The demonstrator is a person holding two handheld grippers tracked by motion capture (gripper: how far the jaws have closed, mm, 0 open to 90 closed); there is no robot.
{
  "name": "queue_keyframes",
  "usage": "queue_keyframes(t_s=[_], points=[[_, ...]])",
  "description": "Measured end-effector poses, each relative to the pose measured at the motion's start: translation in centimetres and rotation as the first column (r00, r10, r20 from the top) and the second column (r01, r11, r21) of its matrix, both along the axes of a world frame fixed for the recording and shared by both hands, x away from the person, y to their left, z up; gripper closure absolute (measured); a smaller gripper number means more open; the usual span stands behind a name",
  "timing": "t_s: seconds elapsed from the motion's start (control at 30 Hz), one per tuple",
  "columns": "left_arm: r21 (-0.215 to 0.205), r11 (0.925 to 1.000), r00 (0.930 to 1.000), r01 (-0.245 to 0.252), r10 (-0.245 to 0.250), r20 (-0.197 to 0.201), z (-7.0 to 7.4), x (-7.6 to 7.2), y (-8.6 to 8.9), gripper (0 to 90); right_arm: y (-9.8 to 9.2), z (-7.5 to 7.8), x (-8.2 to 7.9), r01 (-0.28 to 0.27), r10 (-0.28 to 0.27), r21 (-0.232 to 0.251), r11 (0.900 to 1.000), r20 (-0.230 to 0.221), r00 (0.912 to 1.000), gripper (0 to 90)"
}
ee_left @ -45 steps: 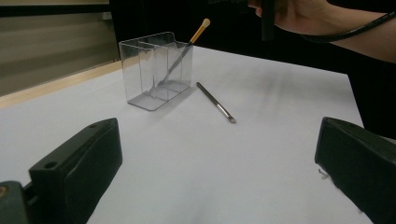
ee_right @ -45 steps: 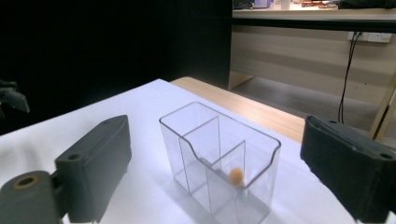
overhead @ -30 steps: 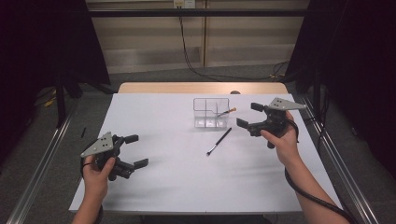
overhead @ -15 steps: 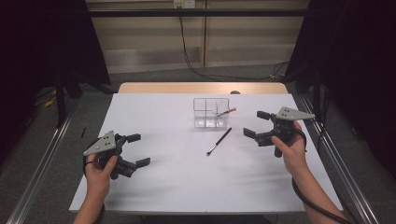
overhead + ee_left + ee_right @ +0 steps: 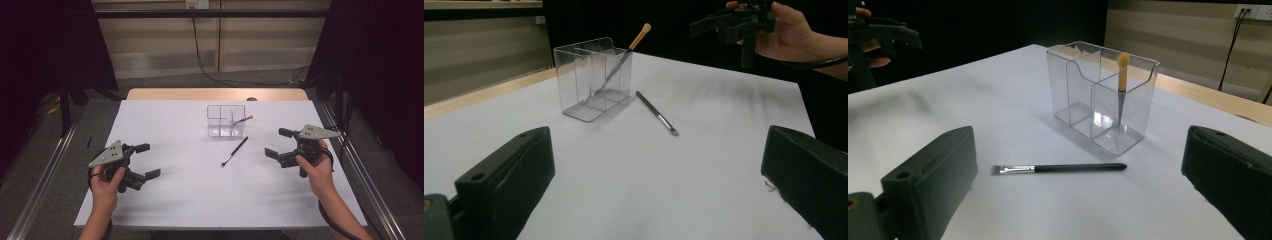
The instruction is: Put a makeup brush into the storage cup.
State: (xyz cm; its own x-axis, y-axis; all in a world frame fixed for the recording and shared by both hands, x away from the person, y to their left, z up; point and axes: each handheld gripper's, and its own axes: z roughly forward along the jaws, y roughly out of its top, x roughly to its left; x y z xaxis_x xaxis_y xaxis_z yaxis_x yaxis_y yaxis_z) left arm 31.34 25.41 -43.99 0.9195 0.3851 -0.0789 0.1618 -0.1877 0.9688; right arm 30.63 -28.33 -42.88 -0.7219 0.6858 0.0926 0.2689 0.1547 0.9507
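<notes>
A clear plastic organizer (image 5: 226, 121) (image 5: 591, 80) (image 5: 1100, 97) with compartments stands upright at the table's far middle. A brush with an orange tip (image 5: 243, 120) (image 5: 624, 57) (image 5: 1122, 82) leans in its right compartment. A thin black brush (image 5: 235, 151) (image 5: 657, 113) (image 5: 1060, 168) lies flat on the white table just in front of the organizer. My left gripper (image 5: 146, 161) is held open at the near left, empty. My right gripper (image 5: 278, 143) is open at the right, also empty, apart from the black brush.
The white table (image 5: 200, 190) has a wooden strip (image 5: 215, 94) along its far edge. Metal rails (image 5: 45, 170) run along both sides. Cables hang on the back wall (image 5: 200, 45). Dark curtains flank the table.
My right gripper has drawn back from beside the organizer toward the right and nearer edge of the table. The left gripper has barely moved.
</notes>
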Motion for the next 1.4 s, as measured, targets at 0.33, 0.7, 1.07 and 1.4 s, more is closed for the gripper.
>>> queue_keyframes(t_s=[0.33,0.7,1.07,1.4], points=[[0.003,1.0000,1.0000,-0.002,0.002,-0.003,-0.1,-0.1,-0.1,0.7,-1.1,-0.5,-2.0,0.010,-0.010,0.000,1.000,-0.012,0.9999,1.0],[0.007,1.0000,1.0000,-0.003,0.003,0.004,0.0,-0.1,0.0,0.7,-2.0,-1.0,-3.4,0.023,-0.024,-0.008,1.000,-0.017,0.9996,1.1],[0.006,1.0000,1.0000,-0.004,0.004,0.006,0.0,-0.1,-0.1,0.7,-2.7,-1.2,-4.7,0.029,-0.029,-0.009,1.000,-0.024,0.9993,1.1],[0.001,1.0000,1.0000,-0.003,0.003,0.004,0.0,-0.1,-0.1,0.7,-3.7,-1.6,-6.0,0.044,-0.044,-0.015,0.999,-0.033,0.9985,1.2]])
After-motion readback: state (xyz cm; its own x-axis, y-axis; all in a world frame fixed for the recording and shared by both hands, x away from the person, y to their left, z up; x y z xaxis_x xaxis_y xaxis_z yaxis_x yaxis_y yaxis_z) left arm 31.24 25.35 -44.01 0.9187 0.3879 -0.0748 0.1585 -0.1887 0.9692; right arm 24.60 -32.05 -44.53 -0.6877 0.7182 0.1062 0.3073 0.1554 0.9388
